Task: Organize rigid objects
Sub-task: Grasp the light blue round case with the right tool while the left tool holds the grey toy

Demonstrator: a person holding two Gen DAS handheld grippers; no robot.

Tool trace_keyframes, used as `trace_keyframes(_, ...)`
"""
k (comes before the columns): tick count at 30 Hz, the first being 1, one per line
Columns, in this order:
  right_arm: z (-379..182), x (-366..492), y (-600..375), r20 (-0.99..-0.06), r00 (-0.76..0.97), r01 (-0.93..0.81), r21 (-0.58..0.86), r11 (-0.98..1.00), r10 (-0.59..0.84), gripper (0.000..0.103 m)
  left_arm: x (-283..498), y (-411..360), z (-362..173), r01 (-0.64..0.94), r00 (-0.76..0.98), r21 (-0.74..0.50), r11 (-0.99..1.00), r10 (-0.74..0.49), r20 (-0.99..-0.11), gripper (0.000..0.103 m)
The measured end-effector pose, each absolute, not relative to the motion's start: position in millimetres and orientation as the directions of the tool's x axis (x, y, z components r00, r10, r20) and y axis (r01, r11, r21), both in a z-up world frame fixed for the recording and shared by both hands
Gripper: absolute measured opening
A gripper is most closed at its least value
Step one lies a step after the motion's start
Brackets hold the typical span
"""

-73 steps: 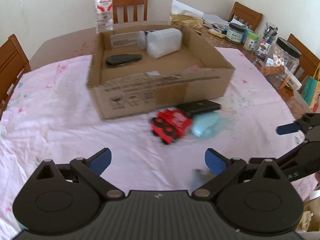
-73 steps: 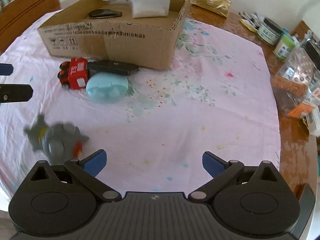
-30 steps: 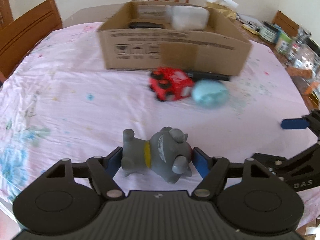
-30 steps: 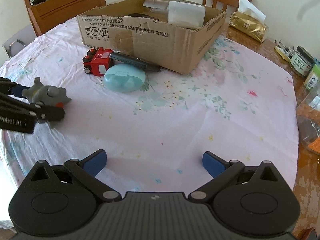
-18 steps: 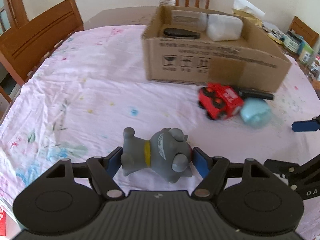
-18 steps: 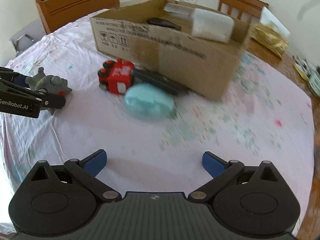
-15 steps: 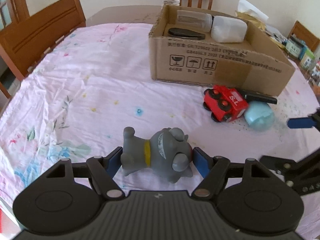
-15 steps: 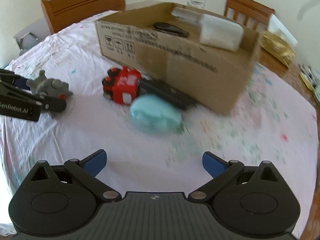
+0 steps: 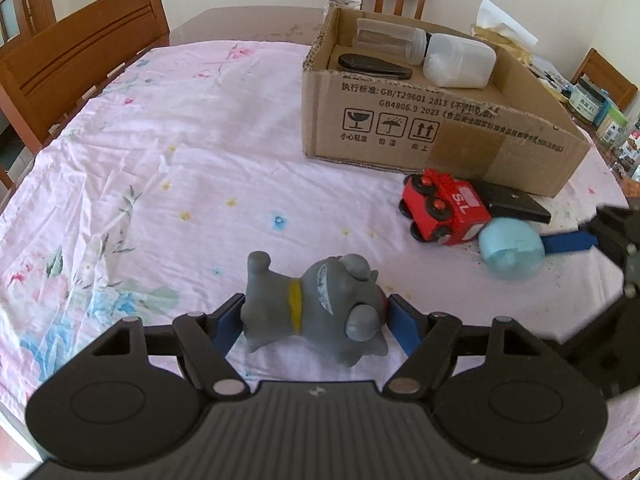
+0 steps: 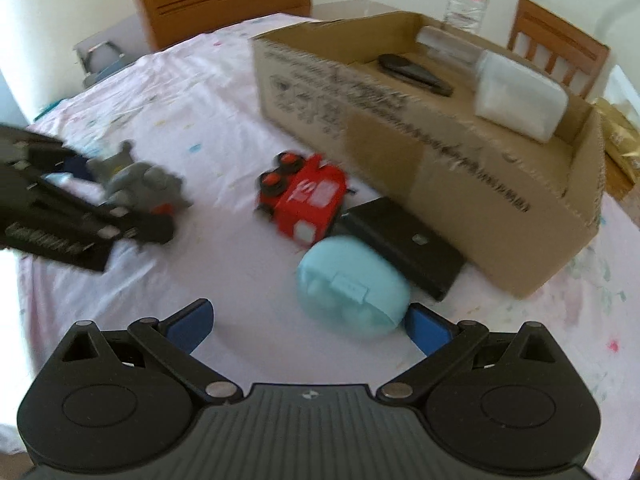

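Cardboard box point(image 9: 440, 128), upper right of the left wrist view: plain brown corrugated card, printed "GB/T29601 2013" and "GB4806.9 2023" with Chinese text, plus three handling pictograms (glass, umbrella, up arrows). Inside it lie a frosted white plastic jar point(image 9: 458, 62), a clear lidded container point(image 9: 390, 40) and a flat black oval object point(image 9: 374, 66).

Red toy truck point(image 9: 444, 212), blocky, black wheels with red hubs, lies on its side just in front of the box; side label reads "S.L". A flat black rectangular case point(image 9: 514, 202) touches it, and a smooth pale blue rounded case point(image 9: 510, 252) lies just beside both.

Left gripper point(image 9: 316, 322), bottom centre: blue pads clamp a grey rubbery cat figure point(image 9: 316, 304) with a yellow collar, held on its side.

Right gripper point(image 10: 308, 324), lower centre of its own view: fingers spread wide, gripping nothing; the blue case sits against the right pad point(image 10: 428, 330).

Tablecloth point(image 9: 160, 168): pink, floral print, creased.
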State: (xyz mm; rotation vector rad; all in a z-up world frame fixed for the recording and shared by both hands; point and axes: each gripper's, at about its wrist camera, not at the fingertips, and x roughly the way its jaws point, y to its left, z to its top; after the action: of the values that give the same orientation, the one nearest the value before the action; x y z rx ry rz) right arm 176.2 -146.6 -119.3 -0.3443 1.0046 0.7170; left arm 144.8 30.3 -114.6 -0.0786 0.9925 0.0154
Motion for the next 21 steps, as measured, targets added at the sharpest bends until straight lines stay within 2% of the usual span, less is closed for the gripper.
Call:
trace_keyframes(3, -116.9, 163.8, -143.2, -0.864, 0.292, -0.721, 0.084, 0.688, 0.411, 0.103, 145.1, 30.0, -114.4, -0.047, 0.545, -0.06, 0.997, -0.024, -0.838, 0.076)
trace_keyframes(9, -121.5, 165.6, -147.6, -0.852, 0.354, -0.727, 0.009, 0.687, 0.386, 0.103, 145.4, 30.0, -114.5, -0.047, 0.546, -0.059, 0.997, -0.023, -0.838, 0.076)
trace_keyframes(21, -122.0, 169.6, -131.5, -0.852, 0.311, -0.795, 0.011, 0.607, 0.422, 0.103, 144.3, 27.4, -115.0, -0.061, 0.552, -0.05, 0.997, -0.008, -0.834, 0.076)
